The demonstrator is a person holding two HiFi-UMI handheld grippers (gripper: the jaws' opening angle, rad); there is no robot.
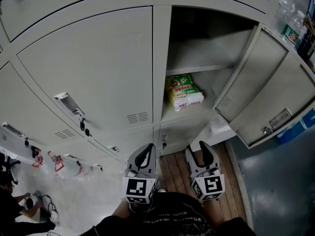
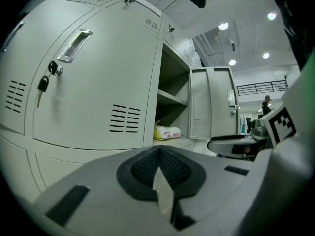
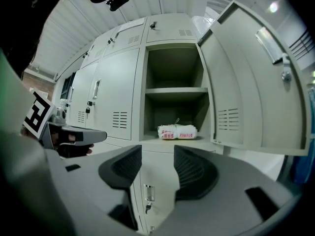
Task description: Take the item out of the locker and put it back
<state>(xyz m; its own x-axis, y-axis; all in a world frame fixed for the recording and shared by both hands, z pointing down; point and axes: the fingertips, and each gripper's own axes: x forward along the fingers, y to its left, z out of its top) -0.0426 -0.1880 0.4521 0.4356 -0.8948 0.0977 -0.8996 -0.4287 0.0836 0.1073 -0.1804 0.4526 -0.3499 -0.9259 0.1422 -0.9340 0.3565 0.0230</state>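
The packet (image 1: 185, 92) sat on the floor of the open locker (image 1: 161, 58) compartment, under the shelf (image 3: 177, 90), with the door (image 1: 266, 97) swung wide to the right. The right claw (image 3: 157, 168) hung low and well short of it, jaws apart with nothing between them. The left claw (image 2: 158, 151) sat alongside, jaws closed together on nothing.

The reach looked like the step in hand. To do it well, the right claw would want lifting to the level of the compartment floor, then going straight in, clear of the door's edge. It should straddle the soft packet's bulk before closing, not nip a loose corner.

Only the head view showed both claws side by side below the opening. The right gripper view gave the compartment head-on, its upper half bare. The left gripper view caught just a sliver of packet past the neighbouring door (image 2: 93, 82), where a key (image 2: 42, 85) hung.
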